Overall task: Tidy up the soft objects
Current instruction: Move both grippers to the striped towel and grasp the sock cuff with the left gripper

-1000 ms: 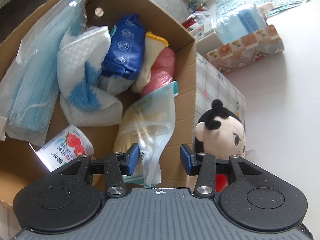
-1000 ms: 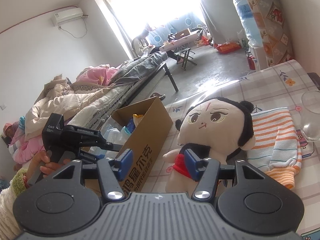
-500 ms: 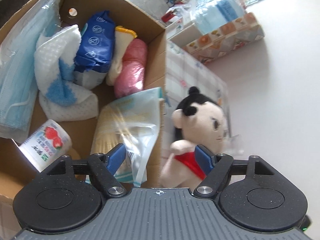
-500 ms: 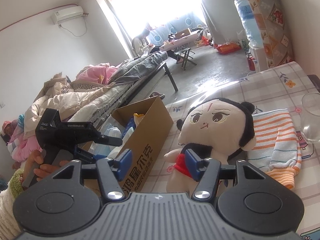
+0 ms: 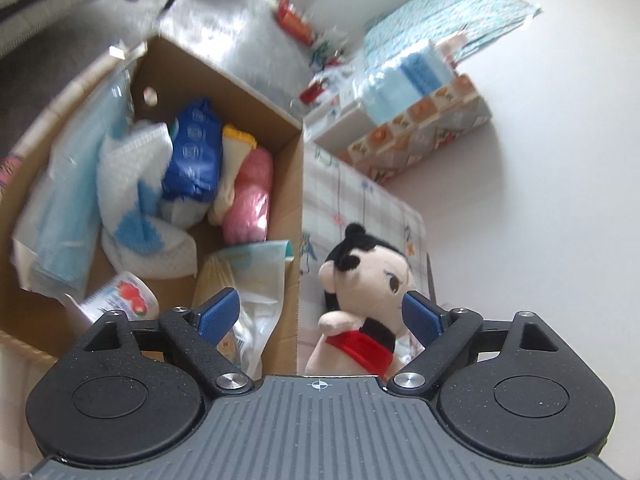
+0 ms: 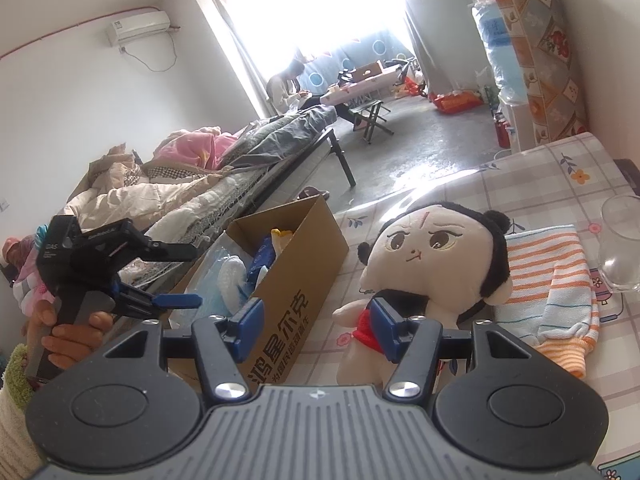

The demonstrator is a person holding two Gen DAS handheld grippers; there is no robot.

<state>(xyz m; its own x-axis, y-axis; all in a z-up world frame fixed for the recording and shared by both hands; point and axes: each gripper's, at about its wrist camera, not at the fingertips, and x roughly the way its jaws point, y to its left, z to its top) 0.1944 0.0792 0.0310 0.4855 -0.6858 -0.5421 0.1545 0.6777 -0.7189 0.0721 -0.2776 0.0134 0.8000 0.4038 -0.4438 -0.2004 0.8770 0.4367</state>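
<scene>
An open cardboard box (image 5: 288,184) holds several soft things: a clear packet (image 5: 256,276), a blue pack (image 5: 194,160), a white and blue cloth (image 5: 132,184), a pink roll (image 5: 248,200) and a pack of face masks (image 5: 60,200). A plush doll (image 6: 432,248) with black hair sits on the tablecloth right of the box (image 6: 304,264). Behind it lies an orange-striped cloth (image 6: 552,280). My left gripper (image 5: 320,314) hangs above the box's near right corner, its jaws opening with nothing between the pads. My right gripper (image 6: 316,328) stands open in front of the doll, apart from it.
A clear glass (image 6: 620,248) stands at the table's right edge. A hand (image 6: 76,340) holds the left gripper (image 6: 194,276) at the box's left. A bed (image 6: 224,184) piled with bedding lies beyond, a person (image 6: 284,88) sits by the window, and a patterned cabinet (image 6: 548,60) stands at the back right.
My left gripper has risen and drawn back from the box while its jaws widened. The clear packet stays in the box. The right gripper has kept still.
</scene>
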